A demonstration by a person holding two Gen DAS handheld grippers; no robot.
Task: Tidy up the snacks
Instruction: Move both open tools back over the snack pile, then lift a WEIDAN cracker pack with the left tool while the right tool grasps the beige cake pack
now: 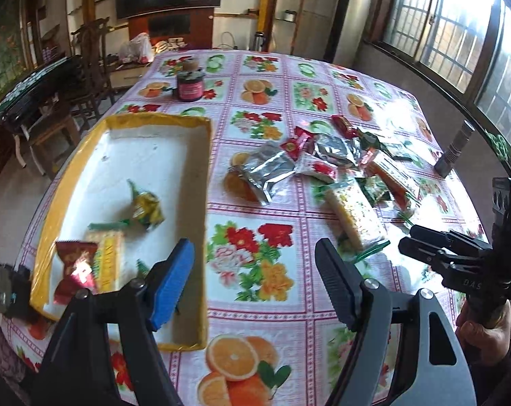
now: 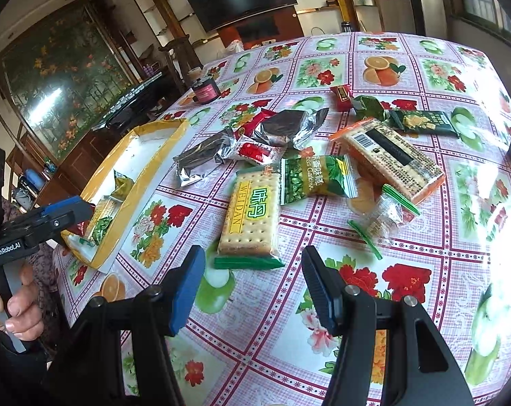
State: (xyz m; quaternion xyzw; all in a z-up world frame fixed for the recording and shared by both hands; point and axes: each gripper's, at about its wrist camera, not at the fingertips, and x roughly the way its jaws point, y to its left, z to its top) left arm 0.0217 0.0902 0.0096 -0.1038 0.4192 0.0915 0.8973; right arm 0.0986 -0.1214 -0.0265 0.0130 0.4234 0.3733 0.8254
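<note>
A yellow-rimmed white tray (image 1: 201,128) sits at the table's left, holding a red packet (image 1: 76,264), a yellow cracker pack (image 1: 109,257) and a green-gold candy (image 1: 147,208). Loose snacks lie in a heap to its right: silver pouches (image 2: 282,125), a Weidan cracker pack (image 2: 252,216), a green pea packet (image 2: 316,177), an orange-edged cracker pack (image 2: 394,159). My left gripper (image 1: 253,280) hangs open over the tray's right wall, empty. My right gripper (image 2: 252,291) stands open just short of the Weidan pack, nothing between its fingers. The tray (image 2: 126,199) also shows in the right wrist view.
A dark red jar (image 1: 189,86) stands at the far side of the fruit-and-flower tablecloth (image 1: 255,304). A grey ribbed cylinder (image 1: 453,150) stands at the right edge. Wooden chairs (image 1: 92,67) and a dark side table stand beyond the left edge. A hand (image 2: 15,304) grips the left handle.
</note>
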